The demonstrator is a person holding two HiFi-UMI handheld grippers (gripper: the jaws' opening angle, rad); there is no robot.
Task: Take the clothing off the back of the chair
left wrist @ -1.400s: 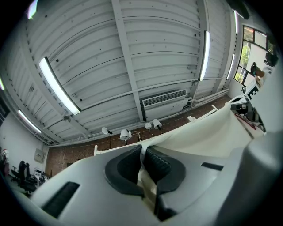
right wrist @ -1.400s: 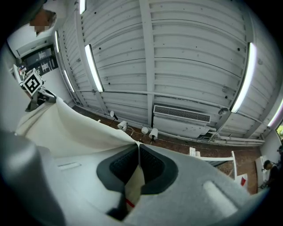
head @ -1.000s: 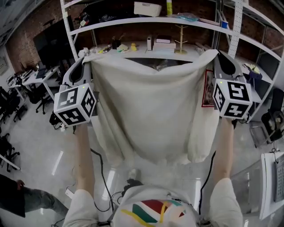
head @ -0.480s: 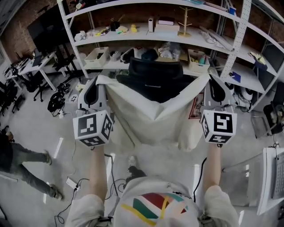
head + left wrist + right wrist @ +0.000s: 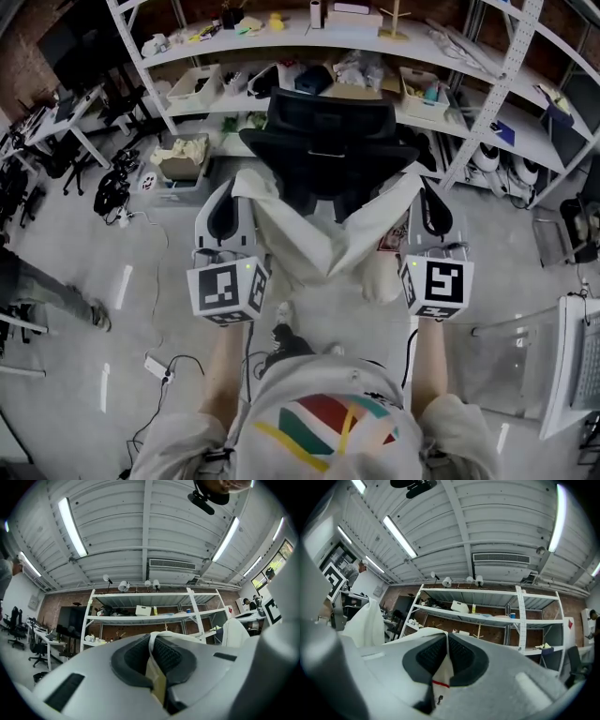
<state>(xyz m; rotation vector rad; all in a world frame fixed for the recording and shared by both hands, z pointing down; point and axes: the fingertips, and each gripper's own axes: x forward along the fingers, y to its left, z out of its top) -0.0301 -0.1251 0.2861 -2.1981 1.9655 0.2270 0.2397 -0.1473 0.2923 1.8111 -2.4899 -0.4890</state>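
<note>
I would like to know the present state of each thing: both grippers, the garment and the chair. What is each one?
Left gripper: shut on the garment's corner.
Right gripper: shut on the garment's other corner.
Garment: off the chair back, hanging between the grippers.
Chair: upright, its back bare.

Lab/workshop: steel shelving [image 5: 450, 52] w/ parts bins [image 5: 197, 86], desks [image 5: 64, 117], brick wall [image 5: 50, 607]
</note>
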